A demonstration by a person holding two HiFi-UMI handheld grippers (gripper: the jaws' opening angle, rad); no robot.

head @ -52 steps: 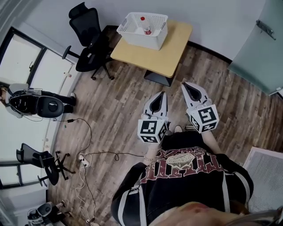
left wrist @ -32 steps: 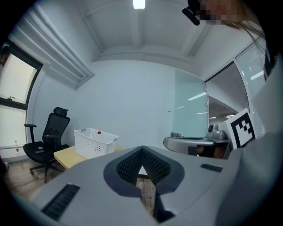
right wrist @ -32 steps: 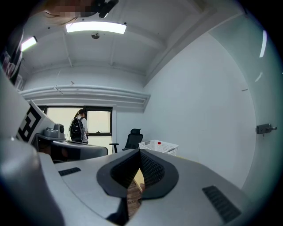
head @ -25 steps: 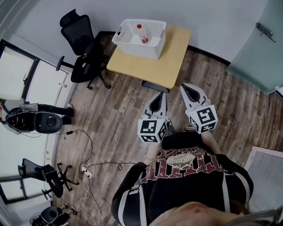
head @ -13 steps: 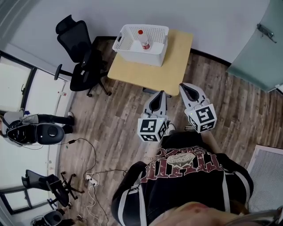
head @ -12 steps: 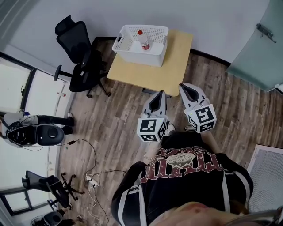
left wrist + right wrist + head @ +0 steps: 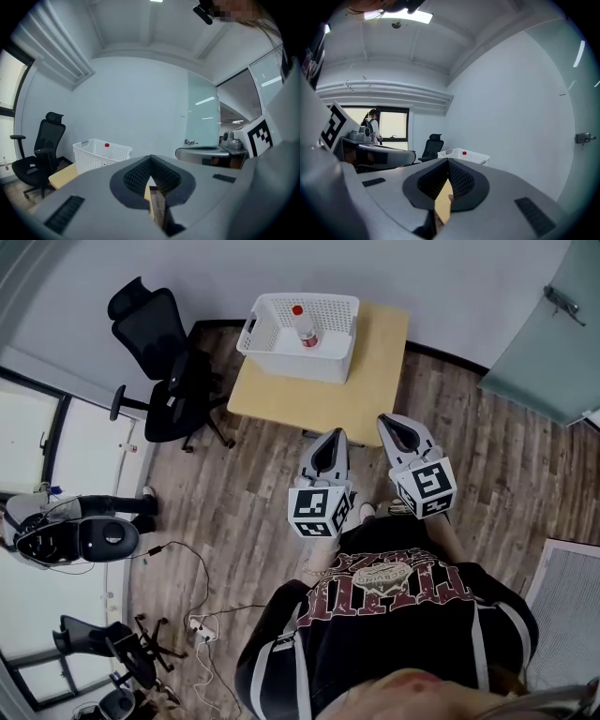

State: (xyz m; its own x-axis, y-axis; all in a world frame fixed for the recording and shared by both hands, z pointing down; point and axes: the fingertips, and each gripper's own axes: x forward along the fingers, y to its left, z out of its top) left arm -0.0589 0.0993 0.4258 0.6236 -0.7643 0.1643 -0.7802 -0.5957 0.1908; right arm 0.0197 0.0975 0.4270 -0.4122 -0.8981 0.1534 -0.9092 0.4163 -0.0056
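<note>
Both grippers are held side by side at waist height, pointing at a light wooden table (image 7: 367, 381). My left gripper (image 7: 330, 438) is shut with nothing in it, its tip over the table's near edge. My right gripper (image 7: 388, 422), also shut and bare, sits just to its right. On the table's far end stands a white perforated basket (image 7: 281, 358) holding a bottle with a red cap (image 7: 302, 325). In the left gripper view the left gripper (image 7: 150, 162) aims right of the basket (image 7: 101, 155). In the right gripper view the right gripper (image 7: 448, 162) has the basket (image 7: 468, 156) just above it.
A black office chair (image 7: 161, 360) stands left of the table. A person with a backpack (image 7: 80, 536) is by the windows at far left. Cables and a power strip (image 7: 201, 622) lie on the wood floor. A frosted glass door (image 7: 553, 324) is at the right, a grey mat (image 7: 567, 615) below it.
The view has drawn nearer to the table: its near edge now lies under the gripper tips, and the basket looks larger in both gripper views. Both grippers stayed shut.
</note>
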